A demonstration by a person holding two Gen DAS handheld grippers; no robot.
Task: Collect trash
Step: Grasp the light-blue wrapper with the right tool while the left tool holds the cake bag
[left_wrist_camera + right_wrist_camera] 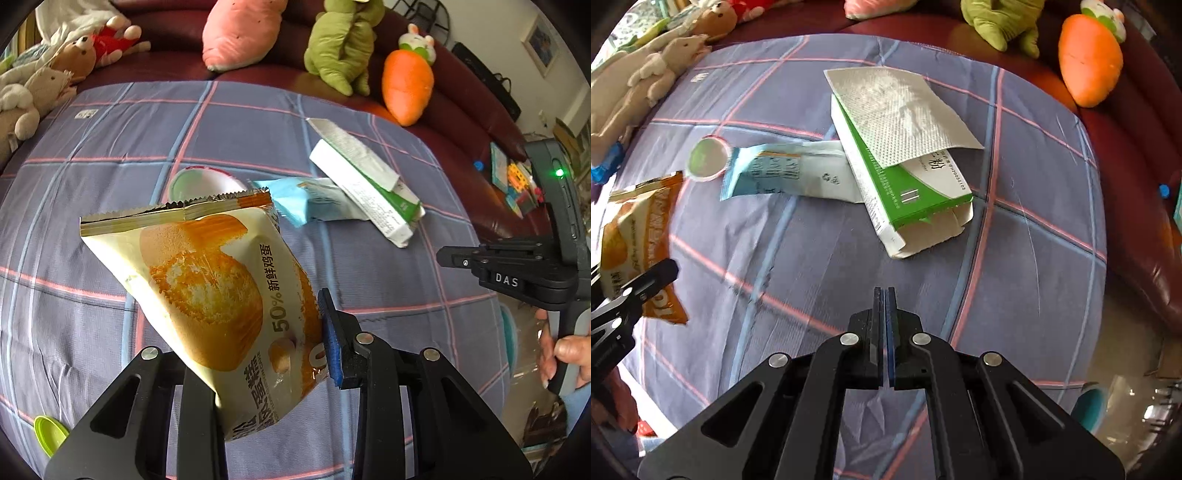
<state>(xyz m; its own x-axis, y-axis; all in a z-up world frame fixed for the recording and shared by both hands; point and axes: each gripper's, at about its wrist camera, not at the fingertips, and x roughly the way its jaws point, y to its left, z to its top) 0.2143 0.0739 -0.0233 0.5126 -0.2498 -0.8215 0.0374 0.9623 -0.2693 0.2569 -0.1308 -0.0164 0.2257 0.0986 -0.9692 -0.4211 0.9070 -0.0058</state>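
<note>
My left gripper (273, 354) is shut on a cream and orange cake wrapper (207, 291) and holds it up above the plaid cloth (110, 166). The wrapper also shows at the left of the right wrist view (635, 236). My right gripper (885, 295) is shut and empty, low over the cloth (812, 277). Ahead of it lie a green and white box (908, 195) with a paper napkin (897, 110) on top, a light blue packet (783, 173) and a round cup lid (707, 158). The left wrist view shows the same box (365, 188), the packet (306, 199) and the lid (203, 184).
Plush toys line the dark red sofa (480, 122) behind the cloth: a carrot (406, 85), a green one (343, 48), a pink one (240, 33) and rabbits (639, 81). A green lid (50, 434) lies at the near left. Floor shows at the right (1126, 350).
</note>
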